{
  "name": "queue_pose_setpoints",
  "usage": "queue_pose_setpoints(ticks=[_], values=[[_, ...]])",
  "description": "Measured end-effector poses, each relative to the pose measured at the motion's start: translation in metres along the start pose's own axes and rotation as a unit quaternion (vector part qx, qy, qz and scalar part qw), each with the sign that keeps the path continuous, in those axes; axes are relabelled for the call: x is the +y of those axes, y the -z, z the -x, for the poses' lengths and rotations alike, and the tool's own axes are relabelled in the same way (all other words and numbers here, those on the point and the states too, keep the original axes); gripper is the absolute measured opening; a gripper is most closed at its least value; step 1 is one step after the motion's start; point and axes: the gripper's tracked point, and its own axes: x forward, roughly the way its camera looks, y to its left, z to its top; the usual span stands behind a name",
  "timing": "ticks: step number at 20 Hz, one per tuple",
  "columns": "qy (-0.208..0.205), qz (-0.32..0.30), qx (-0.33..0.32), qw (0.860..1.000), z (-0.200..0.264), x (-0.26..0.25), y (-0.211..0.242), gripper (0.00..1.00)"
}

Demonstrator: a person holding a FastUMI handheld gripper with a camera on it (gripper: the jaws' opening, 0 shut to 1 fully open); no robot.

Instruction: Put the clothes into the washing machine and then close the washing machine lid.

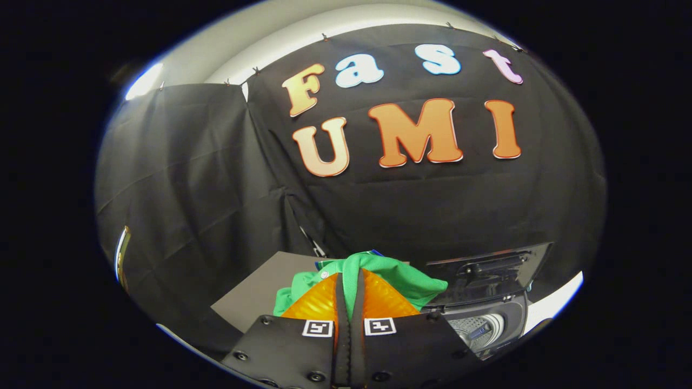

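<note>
A green garment (403, 281) hangs bunched over and around my gripper (350, 294), whose fingers are pressed together on a strip of the cloth. The garment is lifted off the surface. To the right and below sits the small washing machine (481, 327); its dark lid (489, 270) stands raised at the back, and the pale drum (478, 326) is visible through the open top. My fingers are to the left of the machine's opening, not over it.
A grey table top (259, 294) lies beneath and to the left of the garment. Black cloth walls stand behind and to the left. A pale edge (557, 300) runs along the right, behind the machine.
</note>
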Motion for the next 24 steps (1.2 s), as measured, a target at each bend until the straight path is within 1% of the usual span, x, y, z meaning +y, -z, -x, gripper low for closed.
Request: queue_pose_setpoints(ticks=[7,11,14,18,24], values=[[0.054,-0.015,-0.027,0.998,0.032,-0.084,-0.023,0.08],[0.084,-0.02,-0.036,0.996,0.053,-0.137,-0.031,0.08],[0.103,-0.021,-0.038,0.994,0.06,-0.175,-0.033,0.08],[0.12,-0.016,-0.025,0.992,0.061,-0.219,-0.022,0.08],[0.143,-0.023,0.025,0.989,0.052,-0.277,0.023,0.08]])
